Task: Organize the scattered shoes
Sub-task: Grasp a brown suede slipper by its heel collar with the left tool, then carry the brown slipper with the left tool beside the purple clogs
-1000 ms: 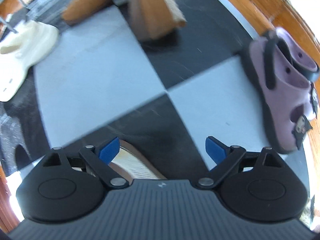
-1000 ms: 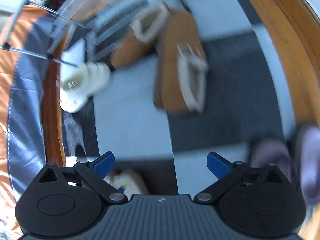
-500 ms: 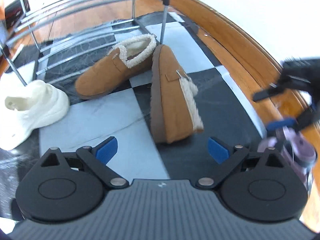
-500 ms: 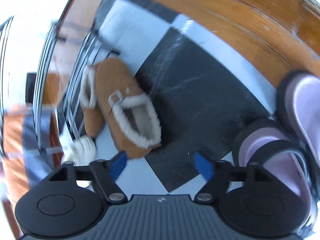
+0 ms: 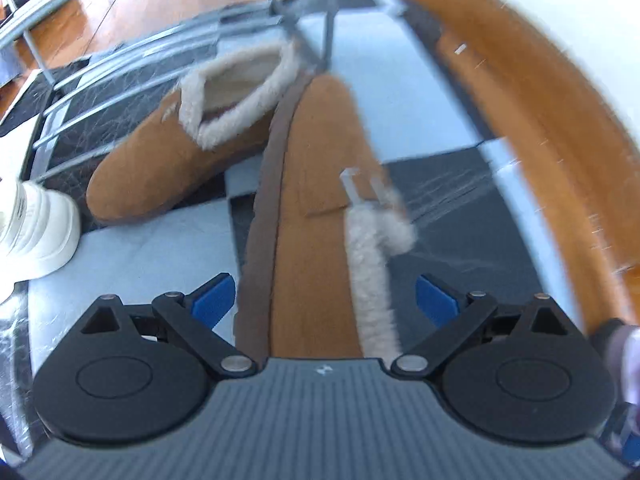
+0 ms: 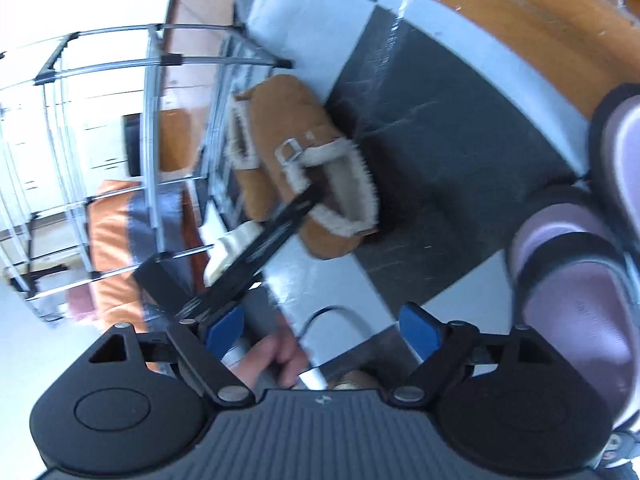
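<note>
The left gripper straddles a tan slipper lying on its side, jaws wide, pads clear. Approach step; closing comes next. The right gripper, jaws opening, holds nothing, lilac clogs beside it.

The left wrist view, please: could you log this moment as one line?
left gripper: open, straddling tan slipper | slipper: on its side | second slipper: by rack

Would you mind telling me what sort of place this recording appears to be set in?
Probably a home entryway or shoe-storage corner. A metal wire shoe rack stands on a black-and-white checkered floor mat over wooden flooring, and brown fleece-lined slippers lie scattered beside it.
</note>
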